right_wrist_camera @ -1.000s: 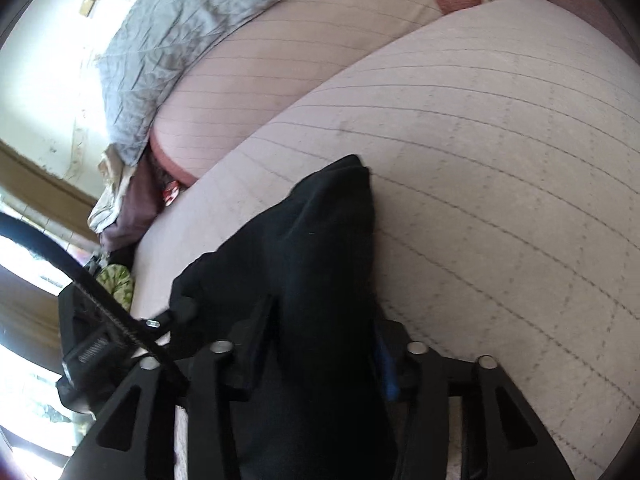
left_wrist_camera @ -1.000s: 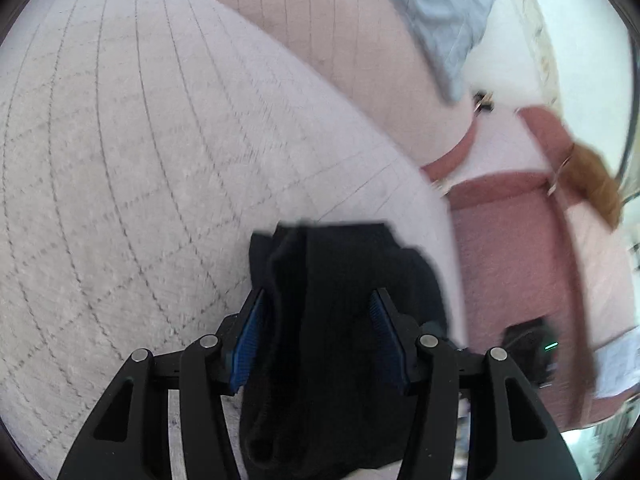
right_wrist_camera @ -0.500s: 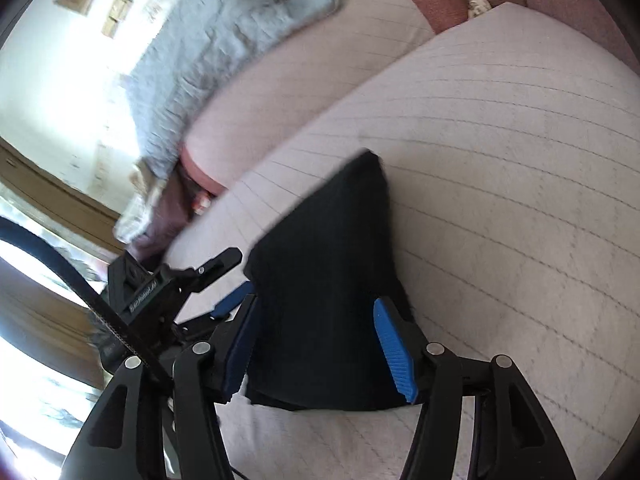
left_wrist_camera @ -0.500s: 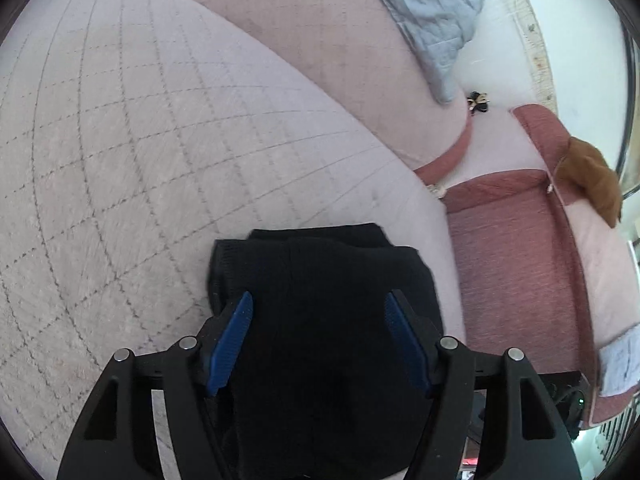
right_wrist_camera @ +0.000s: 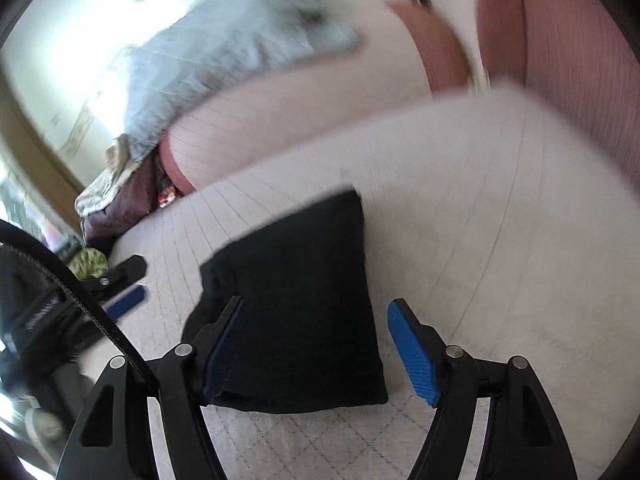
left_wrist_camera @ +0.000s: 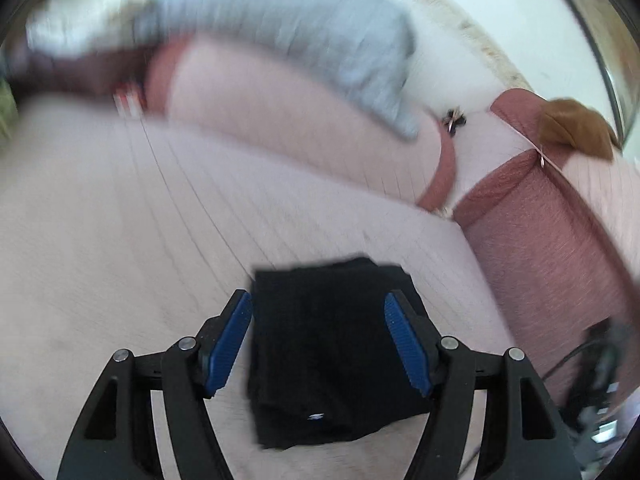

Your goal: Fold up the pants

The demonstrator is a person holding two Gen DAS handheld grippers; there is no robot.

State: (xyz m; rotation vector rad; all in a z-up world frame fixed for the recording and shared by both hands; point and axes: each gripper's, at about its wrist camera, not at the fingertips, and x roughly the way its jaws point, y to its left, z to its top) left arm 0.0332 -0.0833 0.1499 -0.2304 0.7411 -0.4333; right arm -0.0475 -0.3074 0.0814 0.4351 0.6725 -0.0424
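Note:
The black pants (left_wrist_camera: 332, 344) lie folded into a compact rectangle on the pale quilted bed (left_wrist_camera: 120, 220). They also show in the right wrist view (right_wrist_camera: 296, 304). My left gripper (left_wrist_camera: 318, 344) is open, its blue pads on either side of the bundle and above it, holding nothing. My right gripper (right_wrist_camera: 316, 346) is open too, raised over the near end of the bundle. The left gripper's fingers (right_wrist_camera: 124, 296) show at the left edge of the right wrist view, apart from the pants.
A grey quilt (left_wrist_camera: 320, 40) lies on a pink cushion (left_wrist_camera: 280, 112) beyond the bed. A pink-red sofa (left_wrist_camera: 552, 240) with a brown cushion (left_wrist_camera: 572, 128) stands to the right. Crumpled clothes (right_wrist_camera: 112, 192) lie at the far left.
Both grippers opened and let go of the pants, then drew back and tilted up. The pants now lie flat as a folded bundle on the bed.

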